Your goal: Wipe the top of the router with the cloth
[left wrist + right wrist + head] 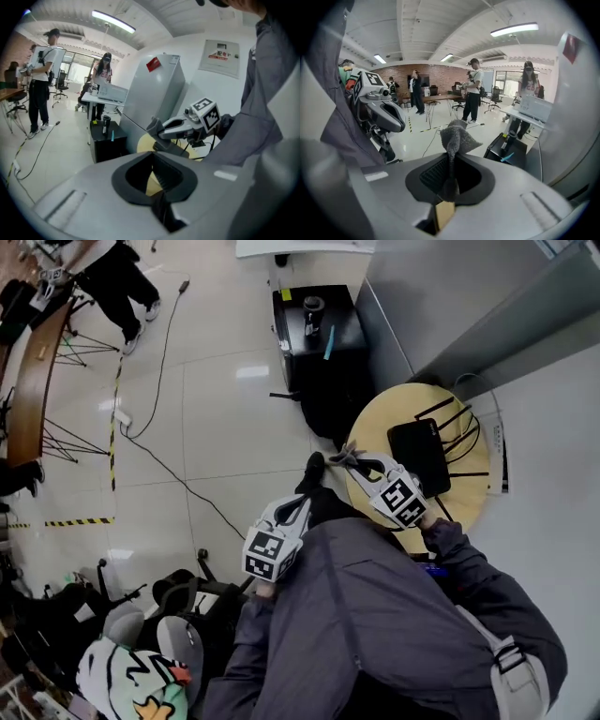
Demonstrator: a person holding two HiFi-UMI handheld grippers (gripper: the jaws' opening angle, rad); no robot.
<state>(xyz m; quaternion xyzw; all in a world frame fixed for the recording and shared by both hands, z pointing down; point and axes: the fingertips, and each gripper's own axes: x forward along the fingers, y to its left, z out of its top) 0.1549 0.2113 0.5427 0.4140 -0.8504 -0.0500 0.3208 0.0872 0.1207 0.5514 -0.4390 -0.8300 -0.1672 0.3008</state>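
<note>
cloth (457, 135) held near router
cloth is pinched in right gripper (349, 457) fingers at the left edge of round table (373, 420); black router (419, 454) lies on the table; left gripper (312, 467) fingers pressed together, empty.

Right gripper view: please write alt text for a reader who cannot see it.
The right gripper has its jaws shut on a grey cloth, which sticks up between them. The left gripper is at the left edge, and behind are a black cabinet and several people standing on a glossy floor.
</note>
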